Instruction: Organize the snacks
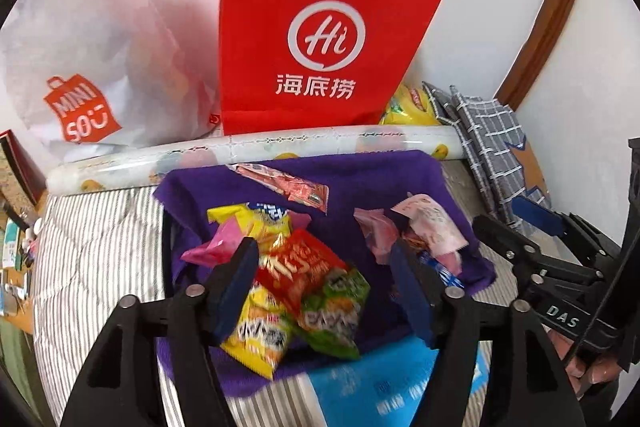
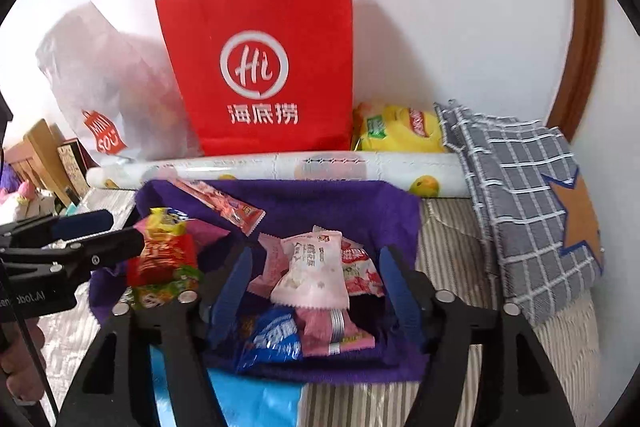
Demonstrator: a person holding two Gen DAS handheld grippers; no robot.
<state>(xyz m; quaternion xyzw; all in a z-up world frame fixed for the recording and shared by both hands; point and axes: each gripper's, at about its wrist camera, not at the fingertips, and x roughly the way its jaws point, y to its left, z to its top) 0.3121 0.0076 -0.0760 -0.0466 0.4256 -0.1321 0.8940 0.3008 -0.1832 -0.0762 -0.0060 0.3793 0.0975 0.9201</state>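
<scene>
The snack packets (image 1: 304, 279) lie heaped on the purple cloth (image 1: 360, 179), light, crinkly and slippery; best pinched at a sealed edge. Left gripper (image 1: 324, 279) and right gripper (image 2: 316, 279) both hang apart, empty.

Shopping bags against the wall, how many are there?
2: the red Haidilao paper bag stands centre; the white Miniso bag leans left of it. Others may be hidden.

A red paper bag (image 2: 260, 67) stands behind a patterned roll (image 2: 280, 167), beside a folded checked cloth (image 2: 520, 187).
</scene>
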